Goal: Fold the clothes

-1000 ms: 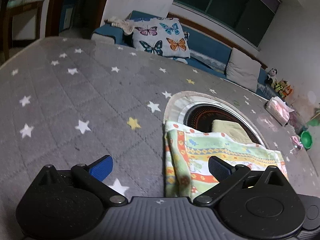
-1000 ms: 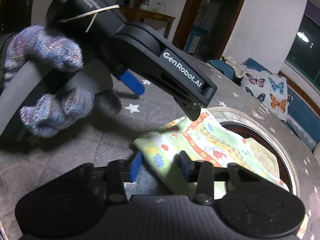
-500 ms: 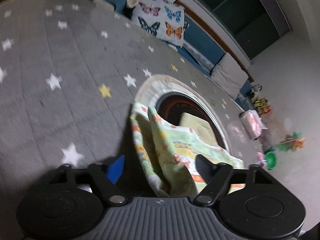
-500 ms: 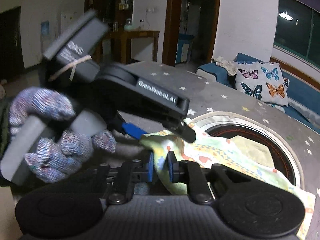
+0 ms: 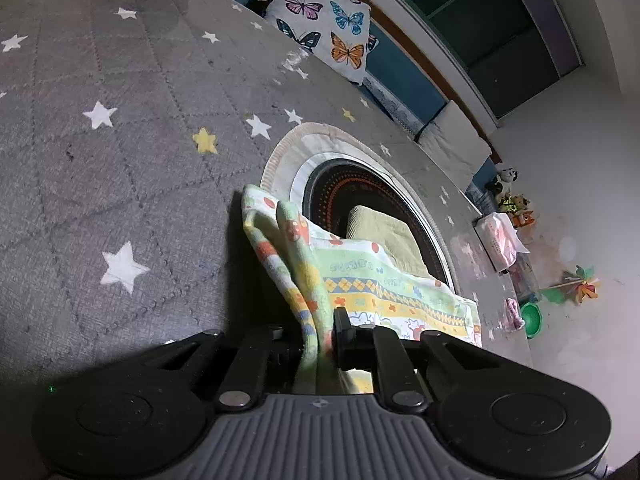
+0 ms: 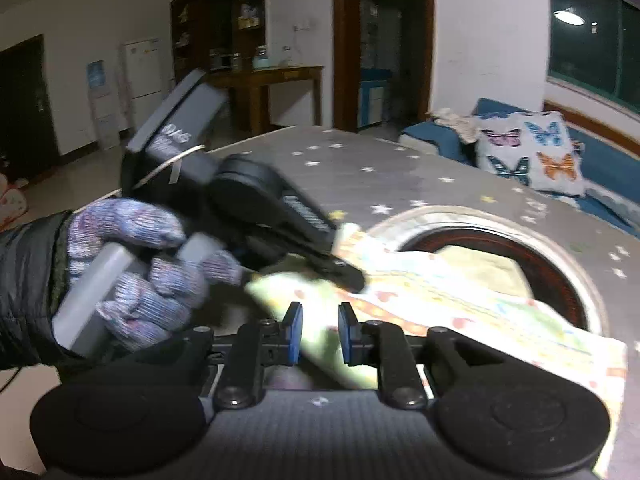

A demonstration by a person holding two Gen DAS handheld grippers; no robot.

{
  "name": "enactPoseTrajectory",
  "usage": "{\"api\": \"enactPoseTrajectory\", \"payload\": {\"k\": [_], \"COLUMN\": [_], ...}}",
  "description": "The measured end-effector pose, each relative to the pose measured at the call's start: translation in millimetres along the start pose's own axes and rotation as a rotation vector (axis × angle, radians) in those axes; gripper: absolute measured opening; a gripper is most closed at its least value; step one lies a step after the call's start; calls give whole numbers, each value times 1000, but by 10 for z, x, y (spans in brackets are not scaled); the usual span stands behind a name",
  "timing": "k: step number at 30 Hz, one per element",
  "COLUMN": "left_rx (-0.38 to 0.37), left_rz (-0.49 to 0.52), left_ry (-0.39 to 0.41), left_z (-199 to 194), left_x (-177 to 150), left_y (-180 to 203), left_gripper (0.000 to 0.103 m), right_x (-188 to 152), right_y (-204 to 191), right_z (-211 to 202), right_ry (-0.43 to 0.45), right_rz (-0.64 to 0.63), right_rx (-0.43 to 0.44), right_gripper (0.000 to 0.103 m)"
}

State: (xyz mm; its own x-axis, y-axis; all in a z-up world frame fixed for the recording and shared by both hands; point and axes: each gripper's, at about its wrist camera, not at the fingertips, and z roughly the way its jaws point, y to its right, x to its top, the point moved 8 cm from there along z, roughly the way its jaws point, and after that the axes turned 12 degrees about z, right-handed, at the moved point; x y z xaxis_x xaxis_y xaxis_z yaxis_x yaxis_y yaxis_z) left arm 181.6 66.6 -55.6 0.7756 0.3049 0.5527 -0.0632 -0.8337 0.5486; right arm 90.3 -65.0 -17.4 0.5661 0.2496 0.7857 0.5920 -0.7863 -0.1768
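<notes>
A pale green patterned cloth (image 5: 380, 280) lies on the grey star-print cover (image 5: 120, 168), partly over a round dark-centred mat (image 5: 360, 184). Its near corner is raised into a double fold that runs between the fingers of my left gripper (image 5: 316, 332). Those jaws are closing and the pads pinch the fold. In the right wrist view the same cloth (image 6: 460, 304) fills the gap of my right gripper (image 6: 320, 332). Both blue pads touch it while the jaws ease open a little. The left gripper (image 6: 352, 280), held by a gloved hand (image 6: 132, 264), grips the cloth just beyond.
A folded olive cloth (image 5: 384, 236) sits in the mat's dark centre. A butterfly pillow (image 5: 320, 28) and blue sofa lie at the far edge. A tissue pack (image 5: 500, 240), a green bowl (image 5: 530, 316) and toys are at the right. A wooden table (image 6: 268, 76) stands behind.
My left jaws went from wide open to pinched on the cloth's corner, which rose into a fold. The right gripper shut on the cloth, lifted, and its gap widened slightly.
</notes>
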Motion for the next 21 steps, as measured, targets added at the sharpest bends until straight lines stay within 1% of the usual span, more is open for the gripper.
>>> {"api": "enactPoseTrajectory", "payload": {"k": [2, 4, 5, 6, 7, 10, 12, 15, 16, 17, 19, 21], "left_rx": [-2, -3, -4, -4, -5, -5, -5, -5, -4, -3, -2, 0], "left_rz": [1, 0, 0, 0, 0, 3, 5, 7, 8, 9, 12, 17], "left_ry": [5, 7, 7, 8, 8, 9, 8, 6, 5, 5, 3, 3], "left_z": [2, 2, 4, 6, 7, 2, 0, -2, -2, -2, -4, -3], "left_x": [-3, -6, -7, -8, -8, -10, -11, -11, -11, -10, -9, -8], "left_y": [-7, -10, -11, -11, -10, -7, -5, -4, -2, -1, 2, 7], "left_gripper": [13, 13, 13, 13, 13, 13, 13, 13, 13, 13, 13, 13], "right_x": [9, 15, 19, 22, 26, 28, -4, -42, -53, -64, -98, -113], "right_y": [233, 492, 641, 795, 949, 1396, 1700, 2004, 2097, 2189, 2256, 2295], "right_z": [-52, -90, -101, -111, -121, -136, -139, -118, -112, -107, -93, -61], "right_ry": [6, 5, 3, 1, 0, 3, 9, 15, 16, 16, 15, 16], "right_rz": [42, 84, 108, 132, 156, 229, 282, 343, 361, 379, 401, 425], "right_rx": [-47, -112, -148, -185, -222, -331, -397, -449, -454, -456, -460, -441], "right_gripper": [23, 24, 27, 34, 36, 37, 41, 43, 44, 48, 49, 49]}}
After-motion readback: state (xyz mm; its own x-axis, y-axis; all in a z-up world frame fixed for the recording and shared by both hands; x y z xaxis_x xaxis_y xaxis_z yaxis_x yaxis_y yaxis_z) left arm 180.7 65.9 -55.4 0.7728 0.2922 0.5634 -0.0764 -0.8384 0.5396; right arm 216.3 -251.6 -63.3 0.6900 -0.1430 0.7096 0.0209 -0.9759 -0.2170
